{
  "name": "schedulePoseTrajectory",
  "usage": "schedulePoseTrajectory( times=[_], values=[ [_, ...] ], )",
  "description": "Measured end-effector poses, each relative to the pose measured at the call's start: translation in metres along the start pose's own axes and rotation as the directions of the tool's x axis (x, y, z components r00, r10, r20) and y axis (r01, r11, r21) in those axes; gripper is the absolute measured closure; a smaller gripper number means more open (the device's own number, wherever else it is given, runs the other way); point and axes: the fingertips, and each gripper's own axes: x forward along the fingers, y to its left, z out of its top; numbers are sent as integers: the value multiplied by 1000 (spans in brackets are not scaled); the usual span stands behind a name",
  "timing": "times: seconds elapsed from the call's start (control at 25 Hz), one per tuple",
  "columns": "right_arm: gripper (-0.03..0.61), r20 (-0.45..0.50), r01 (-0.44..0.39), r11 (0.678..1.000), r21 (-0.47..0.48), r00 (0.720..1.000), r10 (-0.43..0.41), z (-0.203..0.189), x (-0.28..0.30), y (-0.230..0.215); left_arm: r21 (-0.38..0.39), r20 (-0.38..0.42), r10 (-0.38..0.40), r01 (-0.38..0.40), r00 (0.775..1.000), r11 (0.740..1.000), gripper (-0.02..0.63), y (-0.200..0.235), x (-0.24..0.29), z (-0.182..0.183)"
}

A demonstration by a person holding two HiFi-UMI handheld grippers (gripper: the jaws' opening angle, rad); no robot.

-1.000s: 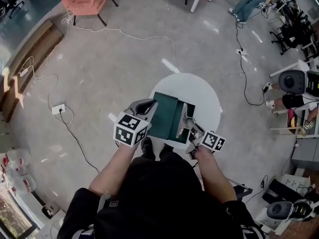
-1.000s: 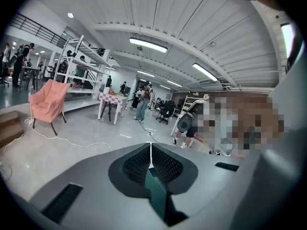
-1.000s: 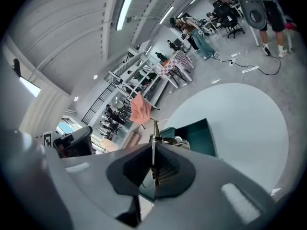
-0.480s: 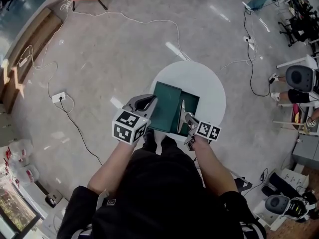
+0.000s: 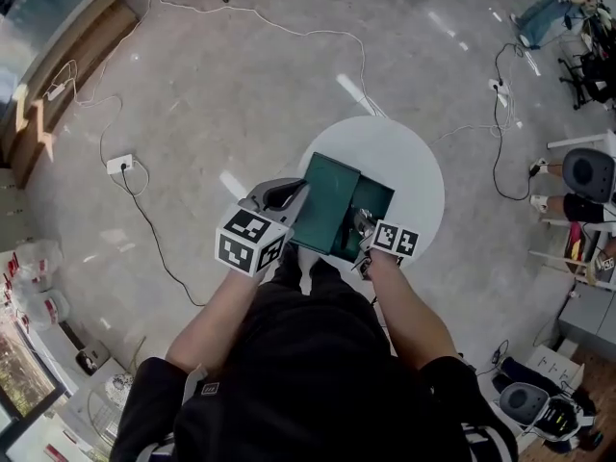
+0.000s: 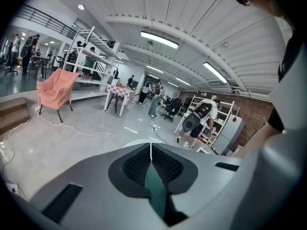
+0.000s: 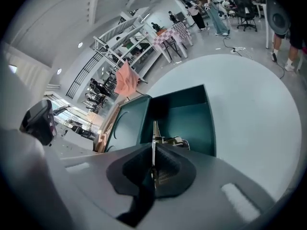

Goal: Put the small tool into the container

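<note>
Compared with a second ago, the right claw [image 7: 153, 151] is seen lower and tipped more steeply, so that the small tool [image 7: 155, 132] is now brought down into the mouth of the container [image 7: 192, 121] instead of being held above its rim.

That claw is closed almost fully, and the thin metal shank of the tool is pinched between its pads. Just ahead of the claw, the tool's free end is seen over the open green interior. Whether the bottom is touched cannot be told. Just beside the claw, toward the other hand, the lid [image 7: 125, 123] is stood up. It is clamped edge-on by the left claw [image 6: 151, 150], whose pads are pressed shut on the thin green sheet. Beyond the container, the white counter [image 7: 254, 109] is spread out. In the head view the box is seen close to the counter's near edge.

Several failures are judged possible. If the tool is released while its end is clear of the bottom, it may be bounced or tipped against the wall and left leaning over the rim. If it is pushed down at this slant, the light box may be shoved across the smooth counter toward the edge. If the thin lid is let slip, it may be dropped onto the tool and the right claw.
</note>
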Motion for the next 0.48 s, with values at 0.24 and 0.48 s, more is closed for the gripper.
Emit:
schedulePoseTrajectory(
  times=[0.24,0.48],
  values=[
    [565,-39,25,998,-54,999,-27,-4,17,-2,-16,18,86,-85,996,996,598,27,-26,5],
    [543,-25,52,997,-57,998,-54,-1,21,-7,0,36,86,-86,996,996,598,25,-33,11]
  ],
)
